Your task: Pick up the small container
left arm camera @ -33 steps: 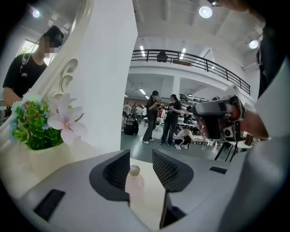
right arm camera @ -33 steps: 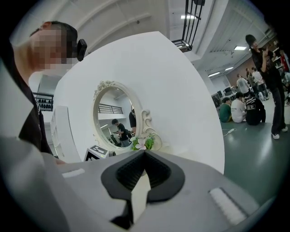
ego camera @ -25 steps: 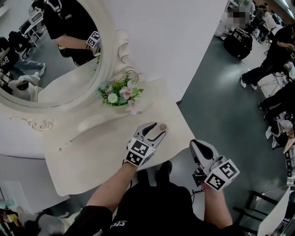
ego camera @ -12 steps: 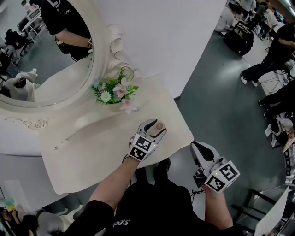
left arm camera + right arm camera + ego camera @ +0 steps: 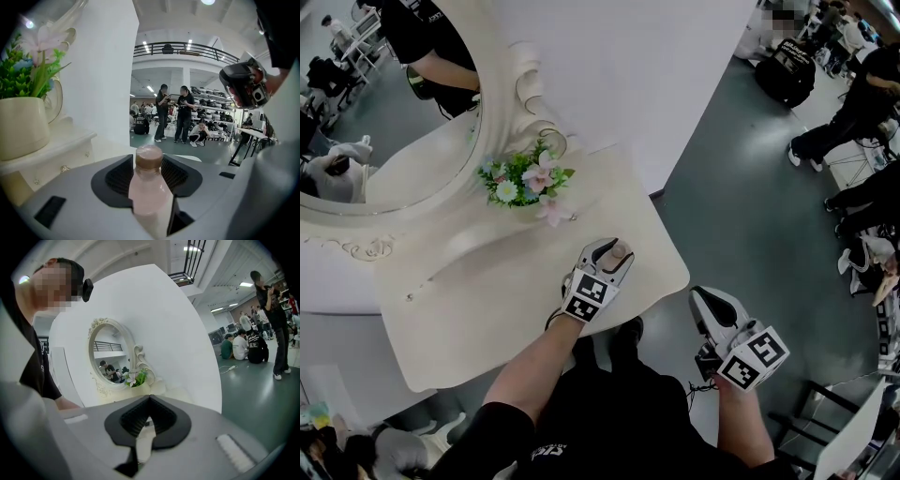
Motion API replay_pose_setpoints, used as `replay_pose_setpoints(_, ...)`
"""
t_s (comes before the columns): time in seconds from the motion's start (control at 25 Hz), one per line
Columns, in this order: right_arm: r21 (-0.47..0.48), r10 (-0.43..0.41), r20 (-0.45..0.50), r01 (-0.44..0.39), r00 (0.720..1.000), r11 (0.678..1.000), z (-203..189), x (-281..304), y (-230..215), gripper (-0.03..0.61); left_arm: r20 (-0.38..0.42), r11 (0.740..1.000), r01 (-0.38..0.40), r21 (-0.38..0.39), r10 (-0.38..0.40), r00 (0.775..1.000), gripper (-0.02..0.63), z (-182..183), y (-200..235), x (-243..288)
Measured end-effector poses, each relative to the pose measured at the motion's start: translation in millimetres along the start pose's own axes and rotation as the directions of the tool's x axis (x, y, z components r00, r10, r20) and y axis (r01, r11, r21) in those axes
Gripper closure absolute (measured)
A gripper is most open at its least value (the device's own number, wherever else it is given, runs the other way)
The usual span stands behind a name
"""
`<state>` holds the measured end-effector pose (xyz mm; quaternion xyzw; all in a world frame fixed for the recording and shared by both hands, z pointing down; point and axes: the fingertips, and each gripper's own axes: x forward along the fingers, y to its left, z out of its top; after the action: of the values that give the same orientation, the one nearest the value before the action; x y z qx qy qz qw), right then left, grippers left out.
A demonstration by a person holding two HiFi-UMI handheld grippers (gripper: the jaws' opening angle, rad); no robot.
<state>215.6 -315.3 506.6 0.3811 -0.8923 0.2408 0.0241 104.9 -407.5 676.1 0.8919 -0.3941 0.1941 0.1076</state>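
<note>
The small container [image 5: 621,251], a pale pink bottle with a brown cap [image 5: 149,156], stands near the right front edge of the cream dressing table [image 5: 478,309]. My left gripper [image 5: 615,247] has it between its jaws, which are closing; both pads lie against the bottle's sides in the left gripper view. My right gripper [image 5: 706,302] hangs off the table's right side above the grey floor, jaws together with nothing in them [image 5: 143,439].
A cream pot of green and pink flowers [image 5: 523,181] stands at the table's back, in front of an oval mirror [image 5: 384,122] on a white wall. Several people and bags [image 5: 853,122] are on the floor to the far right.
My left gripper has moved forward over the bottle, which was at its tips and now sits between its jaws. The right gripper has stayed in place.
</note>
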Motion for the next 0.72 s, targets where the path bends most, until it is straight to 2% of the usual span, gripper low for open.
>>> replay_pose_setpoints(0.28, -0.004, 0.022, -0.004, -0.022, 1.000, 1.000, 1.6, -1.1, 2.7, 0.568, 0.025, 1.000, -0.006, -0.020, 0.007, 1.000, 0.435, 2.3, -0.1, 1.9)
replay_pose_setpoints(0.56, -0.018, 0.047, -0.001, -0.047, 0.999, 0.999, 6.2, 1.0, 7.6, 0.568, -0.004, 0.998, -0.052, -0.037, 0.052, 0.999, 0.457, 3.2, 1.5, 0.2)
replay_pose_setpoints(0.72, -0.029, 0.062, 0.006, -0.062, 0.998, 0.998, 9.0, 4.4, 13.9, 0.568, -0.026, 0.998, -0.052, -0.048, 0.051, 0.998, 0.468, 4.5, 2.8, -8.7)
